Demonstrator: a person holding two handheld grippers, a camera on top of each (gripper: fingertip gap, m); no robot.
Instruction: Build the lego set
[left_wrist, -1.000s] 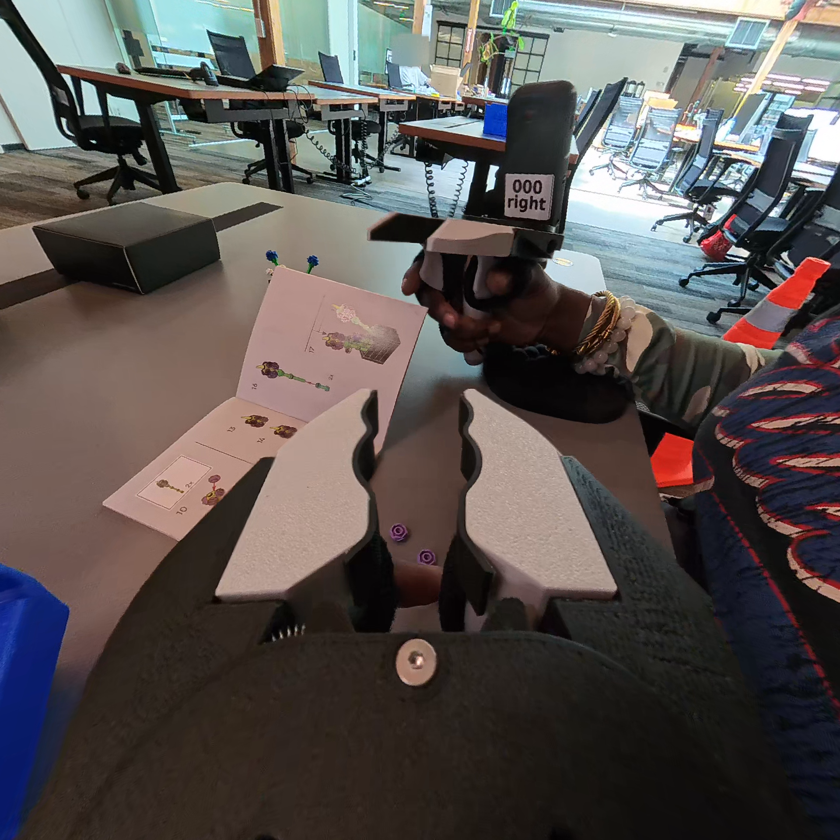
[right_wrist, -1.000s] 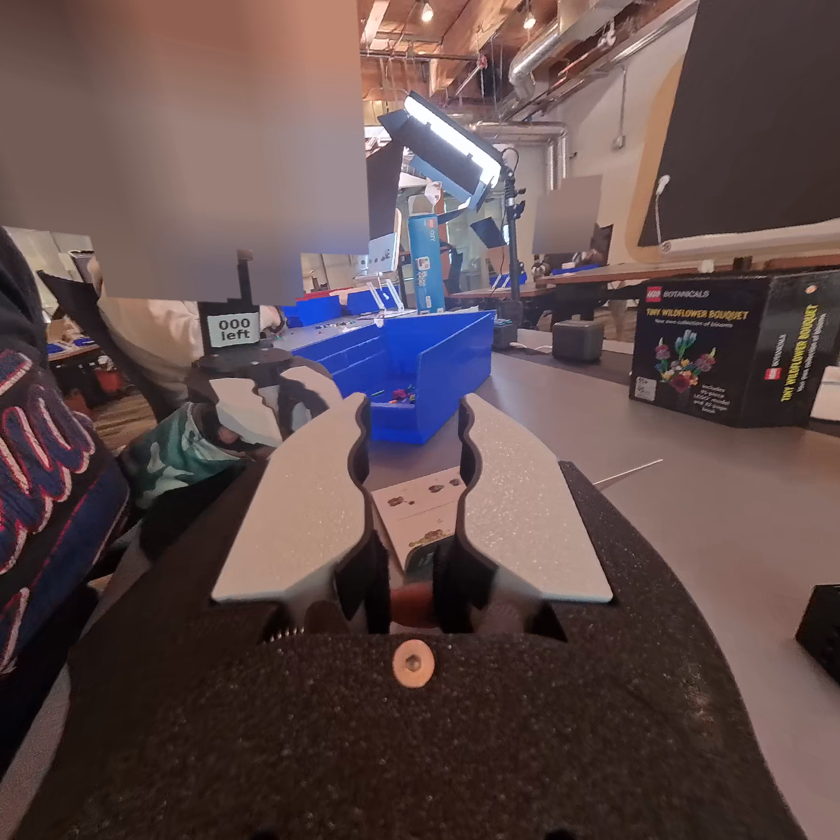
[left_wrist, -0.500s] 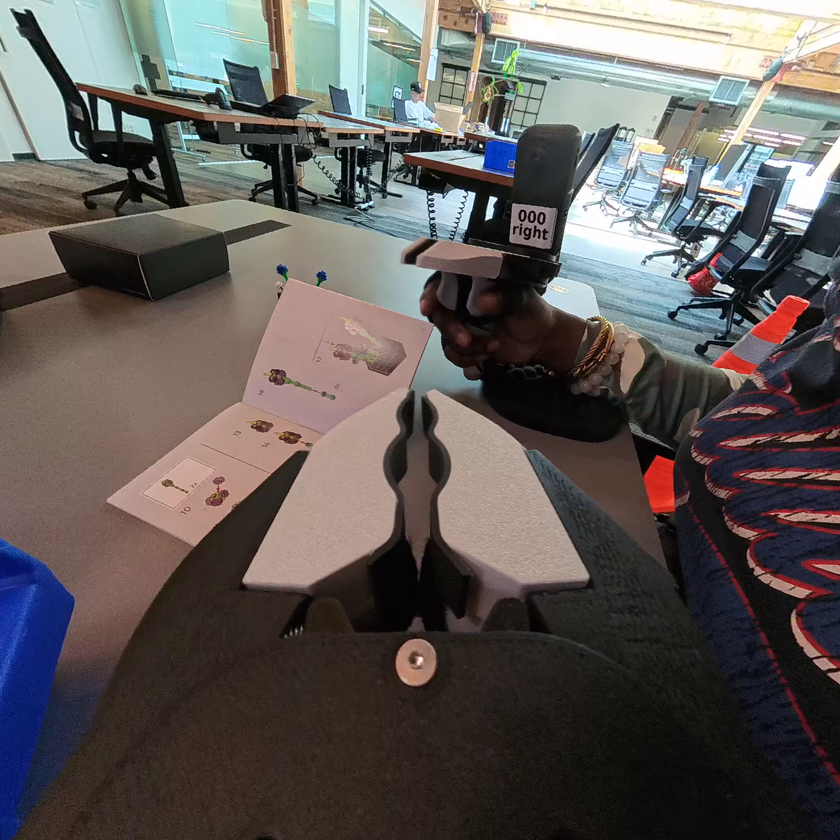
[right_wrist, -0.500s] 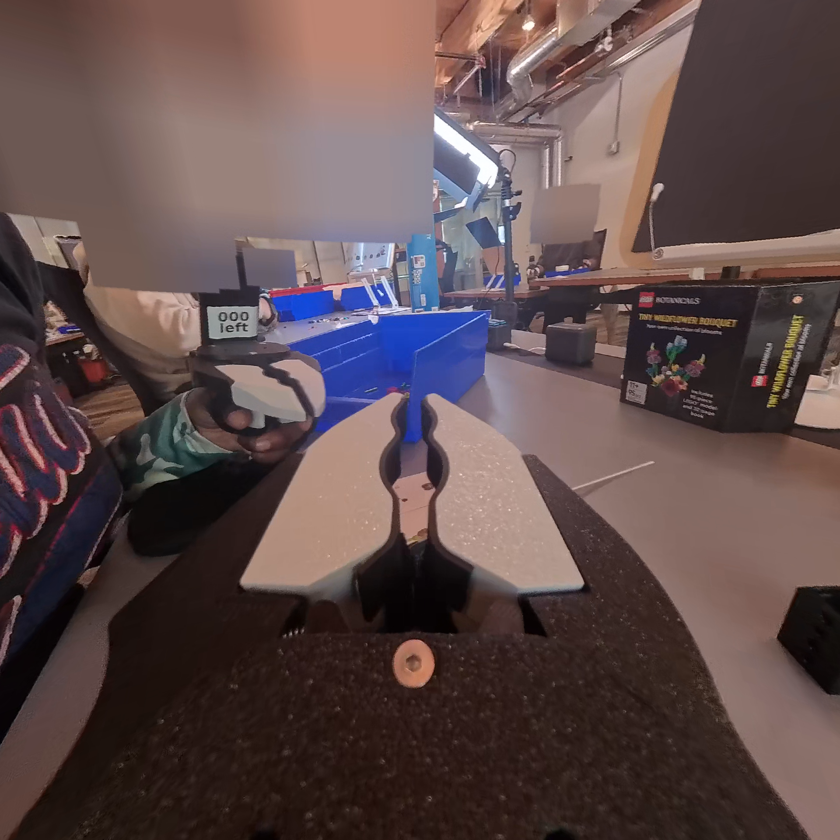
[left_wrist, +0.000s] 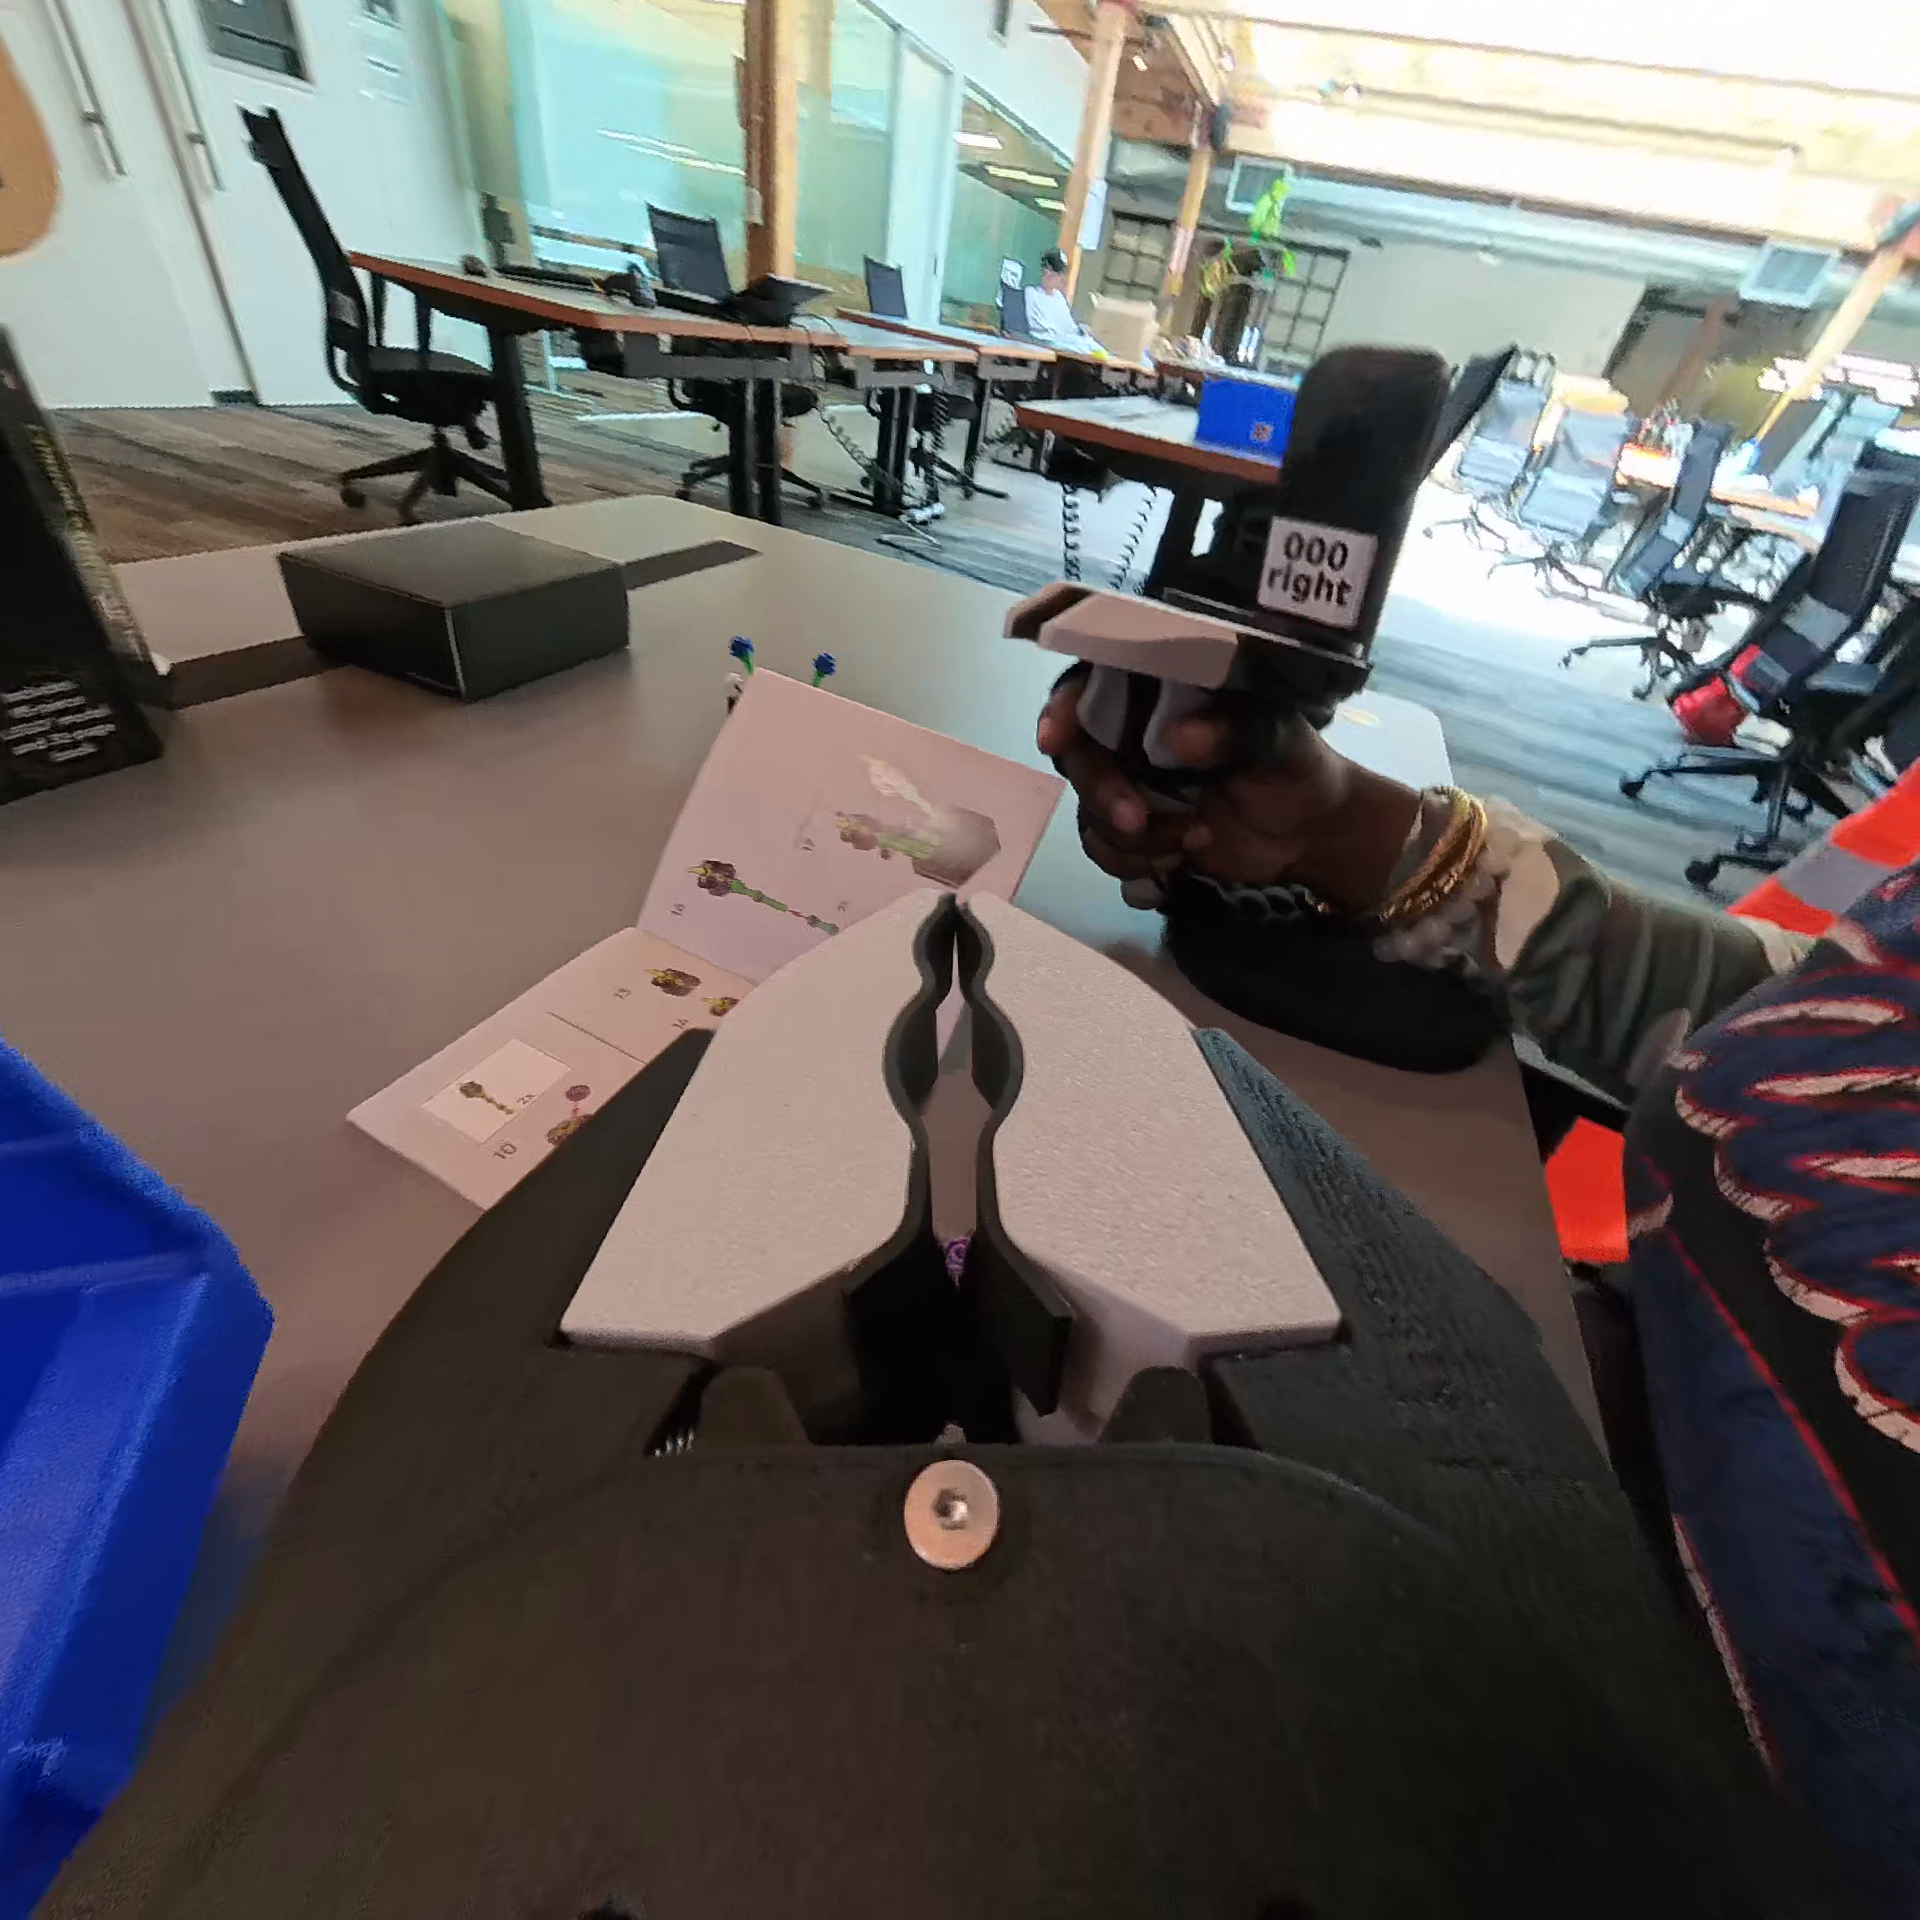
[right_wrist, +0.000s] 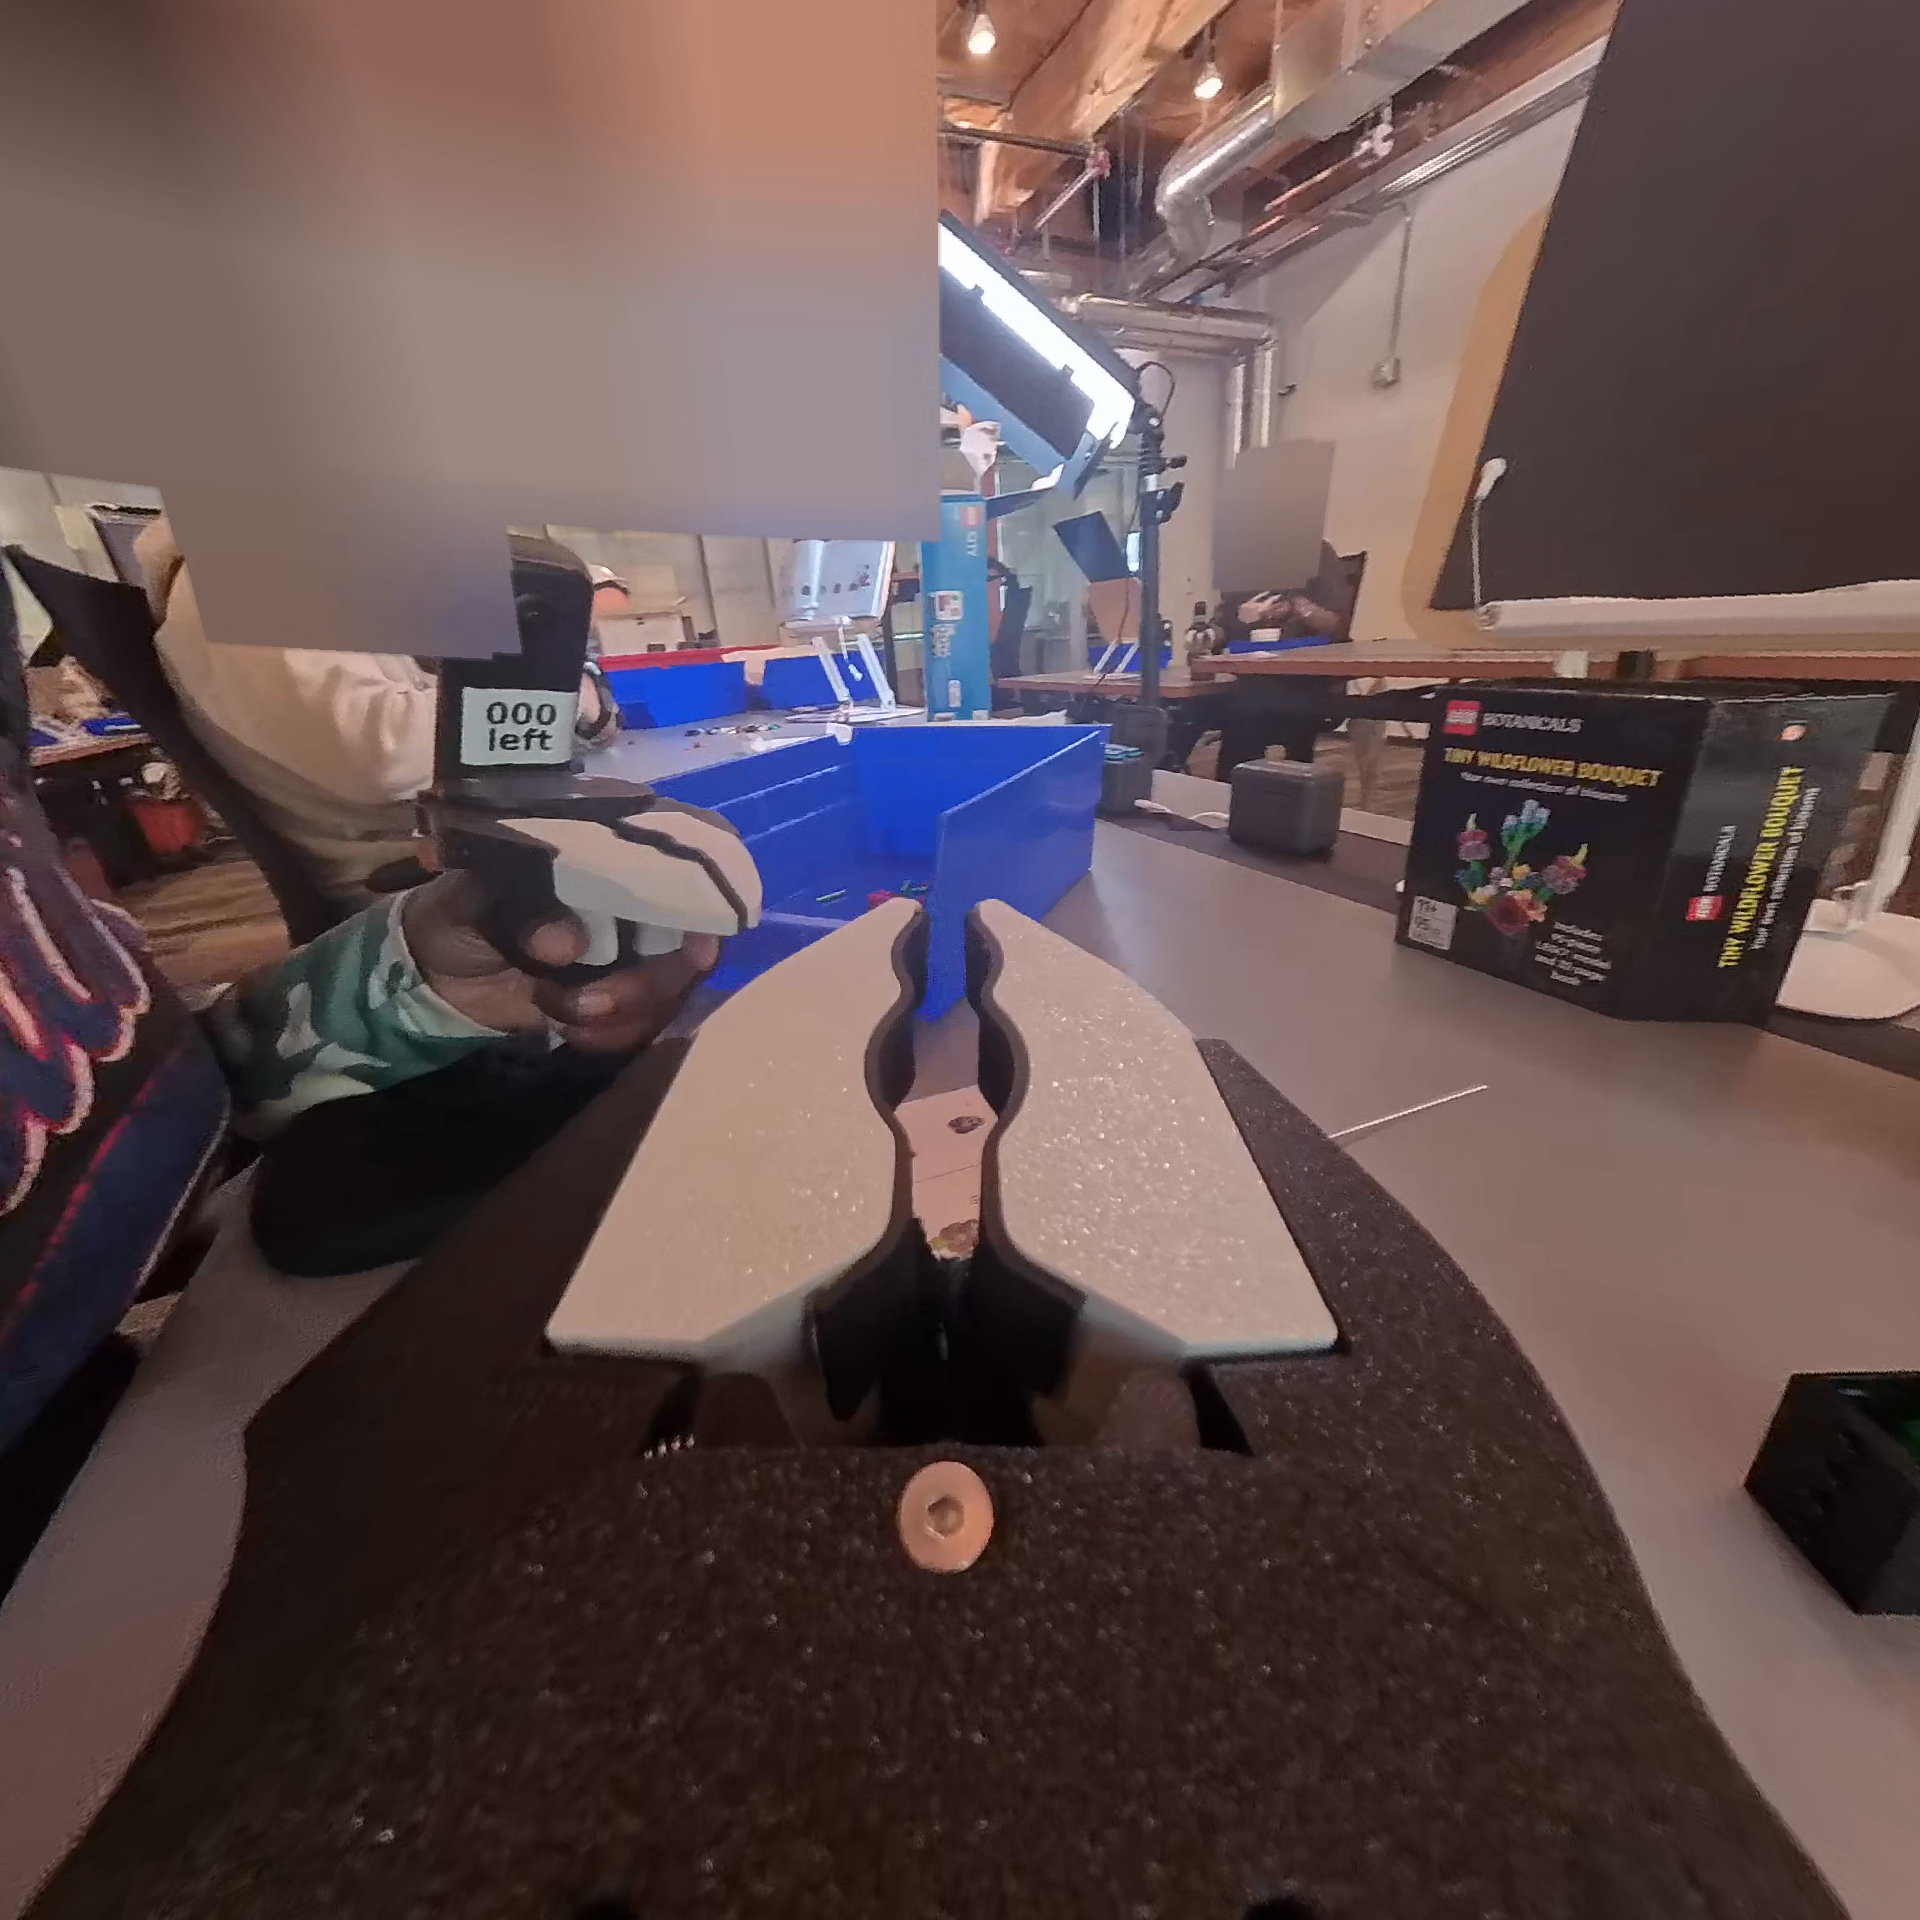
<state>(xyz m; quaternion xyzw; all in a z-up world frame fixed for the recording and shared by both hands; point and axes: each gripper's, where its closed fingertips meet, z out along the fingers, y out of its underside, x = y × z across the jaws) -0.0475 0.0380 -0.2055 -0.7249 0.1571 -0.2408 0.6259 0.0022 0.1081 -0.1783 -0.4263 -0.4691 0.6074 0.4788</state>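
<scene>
Left wrist view: left gripper (left_wrist: 958, 920) at frame centre, tips touching, a small purple lego piece (left_wrist: 956, 1254) glimpsed deep in the gap near the finger roots; whether pinched or lying on the table below, cannot tell. Beyond the tips, open instruction booklet (left_wrist: 727, 925) on grey table (left_wrist: 312, 883); two blue flower pieces (left_wrist: 781, 657) behind its far edge. Black box (left_wrist: 457, 603) upper left; blue bin (left_wrist: 94, 1351) lower left.

Right wrist view: right gripper (right_wrist: 943, 914) nearly closed, narrow slit at the tips, nothing between. Lego set box (right_wrist: 1621, 852) at right.
</scene>
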